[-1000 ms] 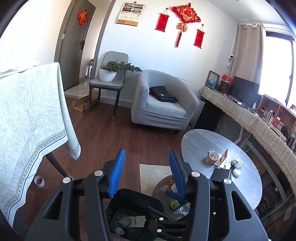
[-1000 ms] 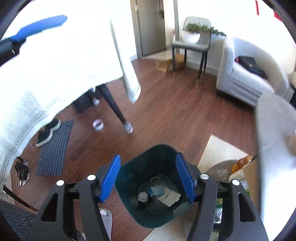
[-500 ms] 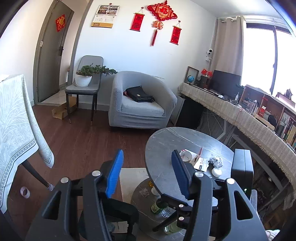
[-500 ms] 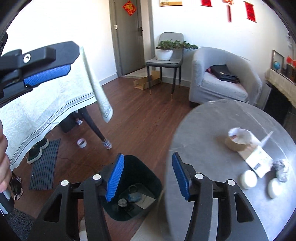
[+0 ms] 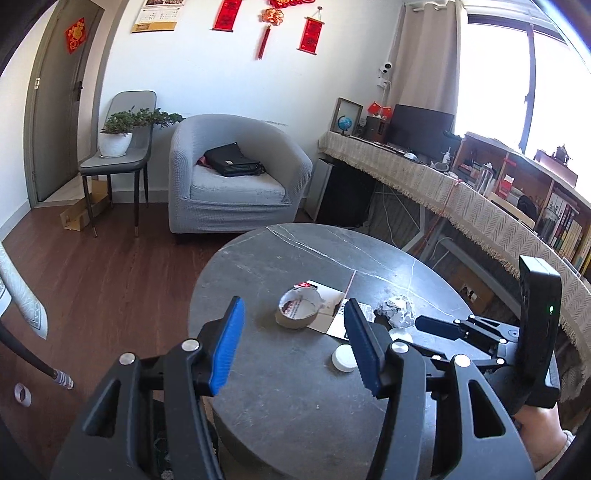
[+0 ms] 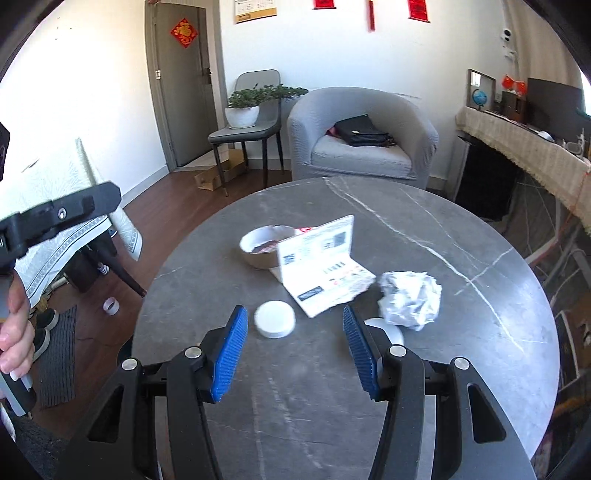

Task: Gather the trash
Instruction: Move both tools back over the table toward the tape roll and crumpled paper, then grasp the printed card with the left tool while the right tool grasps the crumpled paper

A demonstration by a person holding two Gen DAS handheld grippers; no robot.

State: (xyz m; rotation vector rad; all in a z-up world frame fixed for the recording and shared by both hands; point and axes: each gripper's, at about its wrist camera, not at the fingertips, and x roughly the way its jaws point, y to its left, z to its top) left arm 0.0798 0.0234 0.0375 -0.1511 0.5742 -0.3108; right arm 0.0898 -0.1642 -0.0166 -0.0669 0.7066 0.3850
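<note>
Nearest in the right wrist view, the right gripper (image 6: pixel 291 352) is held over the near part of a round grey marble table (image 6: pixel 461 350), its blue-padded jaws apart with nothing between them. Just beyond its fingertips a white round lid (image 6: pixel 275 318) lies flat on the stone, and a second white disc (image 6: pixel 391 330) is partly hidden behind the right finger. A crumpled ball of white paper (image 6: pixel 410 299) sits a little farther, touching that disc. A folded printed leaflet (image 6: pixel 325 273) stands half open behind the lid; QR codes and dark blocks of print are seen on it, but the writing is too small to be read. Behind it a roll of brown tape (image 6: pixel 262 247) rests against the leaflet.

In the left wrist view, the left gripper (image 5: pixel 293 347) is likewise open and empty above the same table, with the tape roll (image 5: pixel 298 312) framed between its fingers.

Farther off, a grey armchair (image 6: pixel 364 136) carries a black bag (image 6: pixel 364 131), and a potted plant (image 6: pixel 243 110) stands on a grey chair. A red diamond paper with one gold Chinese character is fixed to the door (image 6: pixel 184 33); red scrolls hang on the wall, their characters unreadable.

A second ago both grippers were held over a dark green bin on the floor with litter inside; since then they have been swung up and across to the tabletop, and the bin has left both views. The right jaws have narrowed slightly and the left widened slightly.
</note>
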